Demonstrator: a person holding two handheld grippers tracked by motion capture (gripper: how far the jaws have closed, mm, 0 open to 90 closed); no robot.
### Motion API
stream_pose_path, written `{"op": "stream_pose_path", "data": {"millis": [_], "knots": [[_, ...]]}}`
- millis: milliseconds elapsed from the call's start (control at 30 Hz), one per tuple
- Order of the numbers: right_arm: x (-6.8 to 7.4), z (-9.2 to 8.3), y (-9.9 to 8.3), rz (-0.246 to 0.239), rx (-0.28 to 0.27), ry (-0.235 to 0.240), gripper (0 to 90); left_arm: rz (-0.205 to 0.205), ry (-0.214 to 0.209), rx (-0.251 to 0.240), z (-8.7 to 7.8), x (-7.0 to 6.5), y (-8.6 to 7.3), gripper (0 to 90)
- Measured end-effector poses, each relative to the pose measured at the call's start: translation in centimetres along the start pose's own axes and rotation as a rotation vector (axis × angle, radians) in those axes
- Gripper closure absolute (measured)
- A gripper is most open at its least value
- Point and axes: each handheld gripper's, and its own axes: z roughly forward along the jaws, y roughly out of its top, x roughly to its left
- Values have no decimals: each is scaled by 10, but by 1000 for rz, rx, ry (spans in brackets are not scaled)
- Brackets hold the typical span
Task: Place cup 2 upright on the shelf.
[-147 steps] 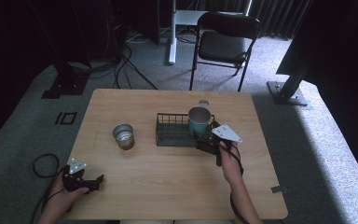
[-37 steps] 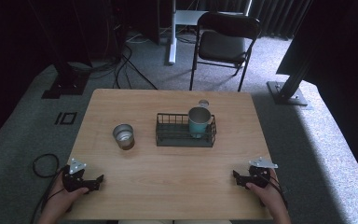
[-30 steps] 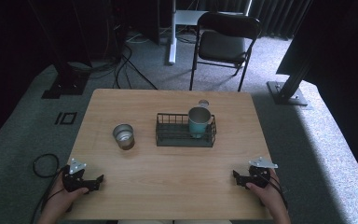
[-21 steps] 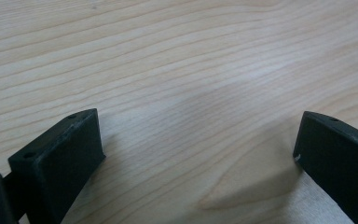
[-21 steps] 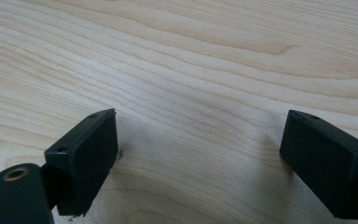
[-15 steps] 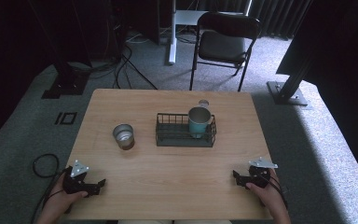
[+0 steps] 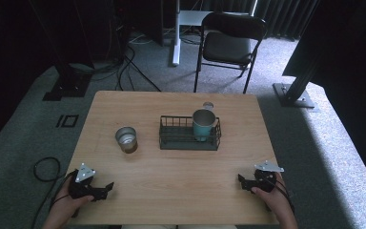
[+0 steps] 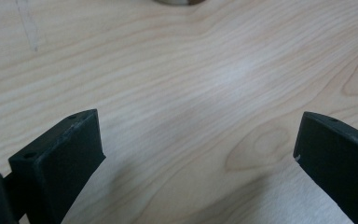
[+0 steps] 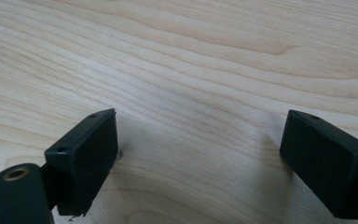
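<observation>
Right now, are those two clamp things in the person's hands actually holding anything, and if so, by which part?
Nothing is held. The left hand-held gripper and the right hand-held gripper both rest open on the wooden table, with bare wood between their jaws.

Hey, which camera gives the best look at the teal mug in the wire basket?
The high view: the teal mug stands upright at the right end of the wire basket. Both gripper views look down at bare table wood between open jaws.
</observation>
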Motion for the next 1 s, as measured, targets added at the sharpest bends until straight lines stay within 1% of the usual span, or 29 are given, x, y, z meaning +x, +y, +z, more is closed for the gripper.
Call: {"op": "stream_pose_path", "data": {"millis": [33,67,200,267,333,533,567,667,700,800,900,1000], "knots": [[0,0,0,0,0,0,110,0,0,0,0,0,0,19],[0,0,0,0,0,0,110,-2,-13,-6,1,-1,2,19],[0,0,0,0,0,0,110,5,-15,-12,1,-4,6,18],[0,0,0,0,0,0,110,-2,-20,-21,1,-4,9,19],[0,0,0,0,0,0,110,-4,-12,-33,1,-3,12,18],[0,0,0,-2,0,2,110,-17,-5,-65,1,-2,20,19],[0,0,0,-1,0,2,110,-24,-4,-71,1,-2,22,18],[0,0,0,-2,0,2,110,-26,10,-78,2,-2,24,19],[0,0,0,-2,0,2,110,-23,9,-78,2,-1,26,18],[0,0,0,-2,-1,2,110,-35,12,-93,3,0,29,19],[0,0,0,-2,0,2,110,-31,16,-93,5,1,31,19],[0,0,0,-2,0,2,110,-21,7,-89,7,1,35,18]]}}
